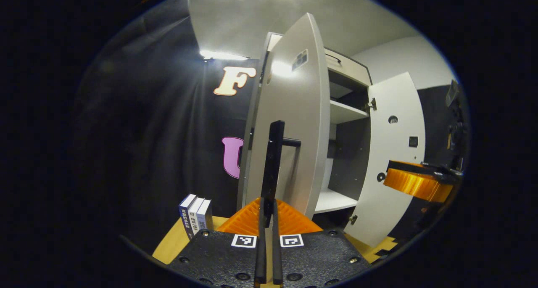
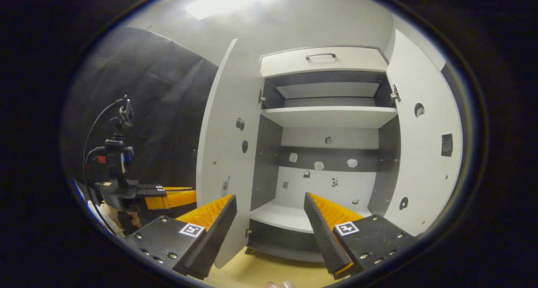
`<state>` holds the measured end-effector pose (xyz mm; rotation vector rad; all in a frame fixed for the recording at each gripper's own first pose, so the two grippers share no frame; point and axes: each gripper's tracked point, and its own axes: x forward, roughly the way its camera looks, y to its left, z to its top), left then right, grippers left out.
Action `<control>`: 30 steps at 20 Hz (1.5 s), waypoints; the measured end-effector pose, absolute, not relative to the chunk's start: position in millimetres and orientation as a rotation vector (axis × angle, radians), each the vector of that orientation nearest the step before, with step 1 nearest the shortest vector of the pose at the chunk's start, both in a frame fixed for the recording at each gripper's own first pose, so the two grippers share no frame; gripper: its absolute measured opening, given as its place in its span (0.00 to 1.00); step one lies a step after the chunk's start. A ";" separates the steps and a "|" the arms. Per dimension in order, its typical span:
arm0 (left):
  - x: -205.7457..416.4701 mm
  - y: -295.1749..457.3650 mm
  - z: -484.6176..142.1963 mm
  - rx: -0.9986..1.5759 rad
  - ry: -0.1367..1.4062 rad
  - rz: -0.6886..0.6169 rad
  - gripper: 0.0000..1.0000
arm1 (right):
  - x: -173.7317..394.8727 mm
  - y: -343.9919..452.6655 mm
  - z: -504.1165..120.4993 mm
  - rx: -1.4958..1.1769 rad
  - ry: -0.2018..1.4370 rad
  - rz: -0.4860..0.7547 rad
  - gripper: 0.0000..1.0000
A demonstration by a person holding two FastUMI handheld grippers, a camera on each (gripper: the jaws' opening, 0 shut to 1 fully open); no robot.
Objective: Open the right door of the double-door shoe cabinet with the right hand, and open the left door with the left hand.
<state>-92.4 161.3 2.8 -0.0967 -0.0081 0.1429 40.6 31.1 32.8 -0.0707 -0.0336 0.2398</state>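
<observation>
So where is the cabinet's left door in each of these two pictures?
Left gripper view: the left door stands mid-frame, swung open, its outer face and black handle right ahead of the left gripper.
Right gripper view: the same door sits left of centre, inner face showing, beside the open shelves.
Shared landmark: the top drawer with its handle.

One shoe cabinet (image 2: 328,124) stands ahead of the right gripper (image 2: 271,220), with two open doors, one top drawer (image 2: 321,61) and two shelves. Three books (image 1: 196,215) stand left of the left gripper (image 1: 267,220).
</observation>
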 end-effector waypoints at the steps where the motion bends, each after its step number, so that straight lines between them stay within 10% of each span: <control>1: -95.4 169.6 1.8 -0.099 -0.006 0.161 0.06 | 40.4 34.8 33.4 -0.077 -0.036 0.246 0.96; 22: -101.6 198.1 1.0 0.003 0.013 0.244 0.05 | 44.2 21.9 33.4 -0.083 -0.039 0.212 0.97; 26: -109.5 207.2 -19.5 0.045 0.076 0.312 0.24 | 43.5 12.2 31.6 -0.074 -0.028 0.202 0.97; 30: -140.7 209.7 -16.4 0.052 0.055 0.419 0.75 | 37.9 -1.8 30.3 -0.083 -0.016 0.219 0.96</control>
